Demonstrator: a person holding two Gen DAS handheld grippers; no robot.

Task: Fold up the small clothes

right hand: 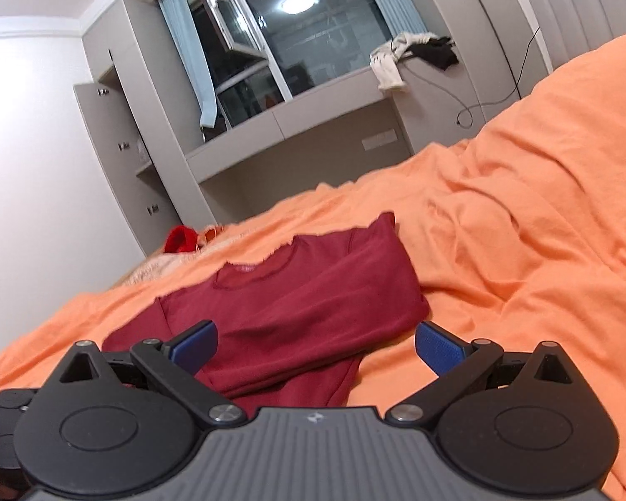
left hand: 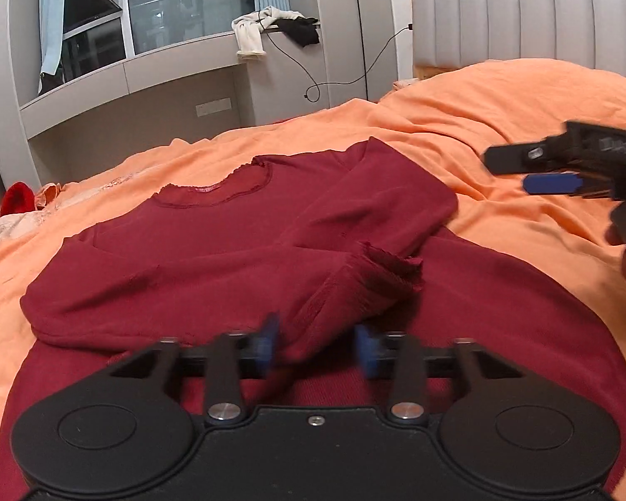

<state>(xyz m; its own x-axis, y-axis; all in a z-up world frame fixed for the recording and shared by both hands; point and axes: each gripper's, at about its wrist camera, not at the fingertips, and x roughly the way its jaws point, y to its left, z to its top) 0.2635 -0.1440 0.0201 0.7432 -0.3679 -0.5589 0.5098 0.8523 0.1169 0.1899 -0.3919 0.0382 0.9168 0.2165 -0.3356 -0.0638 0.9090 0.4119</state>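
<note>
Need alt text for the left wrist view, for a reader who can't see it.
A dark red long-sleeved top lies on an orange bedspread, both sleeves folded across its body. The left gripper is open with a sleeve cuff between its blue pads; the right gripper enters from the right.

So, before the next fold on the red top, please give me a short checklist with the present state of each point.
1. Red top lies on the orange blanket: ok.
2. Both sleeves folded across the body: ok.
3. Left gripper open, cuff lying between its pads, not pinched: ok.
4. Right gripper open and empty: ok.
5. Folded sleeves smooth: not ok, the cuff is rumpled.
6. Bottom hem straight: cannot tell, hidden.
</note>
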